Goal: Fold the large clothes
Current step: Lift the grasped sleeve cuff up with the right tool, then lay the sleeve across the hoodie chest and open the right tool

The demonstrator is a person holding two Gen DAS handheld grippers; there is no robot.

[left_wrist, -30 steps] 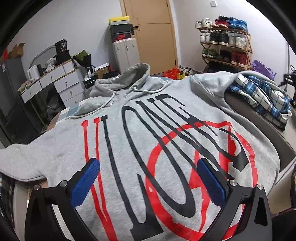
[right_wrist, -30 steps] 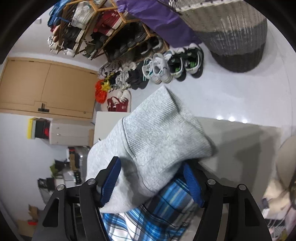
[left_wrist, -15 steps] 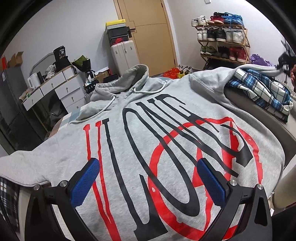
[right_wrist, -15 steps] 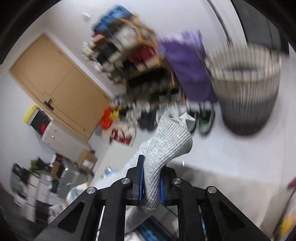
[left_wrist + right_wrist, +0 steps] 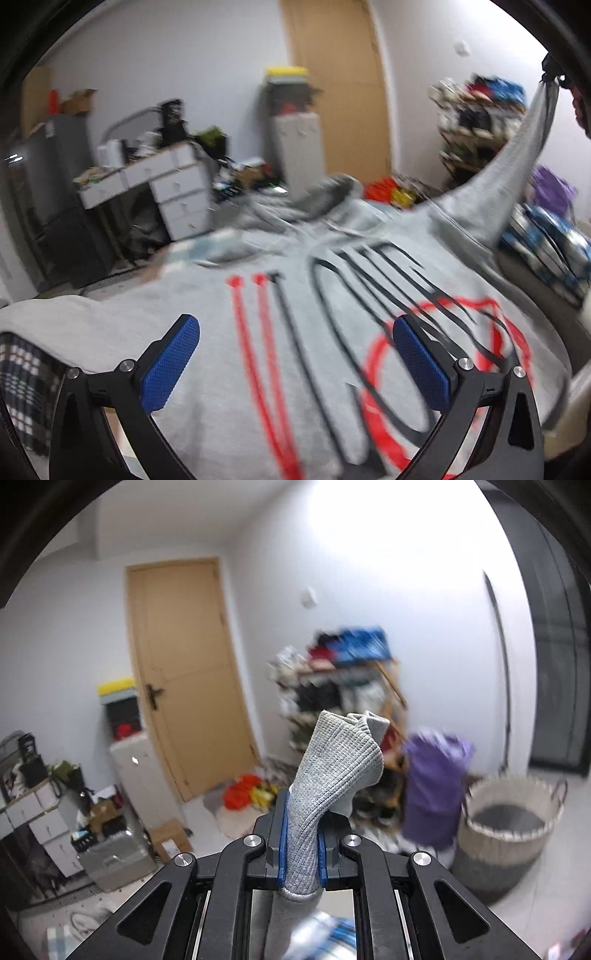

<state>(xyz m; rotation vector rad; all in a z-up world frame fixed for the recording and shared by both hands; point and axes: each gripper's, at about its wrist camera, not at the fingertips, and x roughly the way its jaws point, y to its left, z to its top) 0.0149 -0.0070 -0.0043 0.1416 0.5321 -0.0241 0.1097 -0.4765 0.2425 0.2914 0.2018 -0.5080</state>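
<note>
The grey hoodie lies spread face up across the lower half of the left wrist view, its black and red print smeared by motion blur so the lettering cannot be read cleanly. The surface beneath it is almost wholly covered; what it rests on cannot be told. The hood bunches at mid-frame, soft and blurred. The left claw hangs above the chest print with its blue pads wide apart and nothing between them; whether it touches the cloth below is unclear.

From the upper right of that view one sleeve rises taut to the frame's corner, where the right claw is only a dark scrap, largely cut off by the lens rim. Beside it, at the right edge, a checked blue garment lies partly hidden behind the sleeve and blurred.

In the right wrist view the right claw is clamped on the ribbed cuff, having just closed on it; the pads press the knit from both sides and the cuff's end stands up above them, folded over. The sleeve below disappears behind the claw's frame. Behind, the shoe rack and a purple bag are blurred; a woven basket stands at lower right.
</note>
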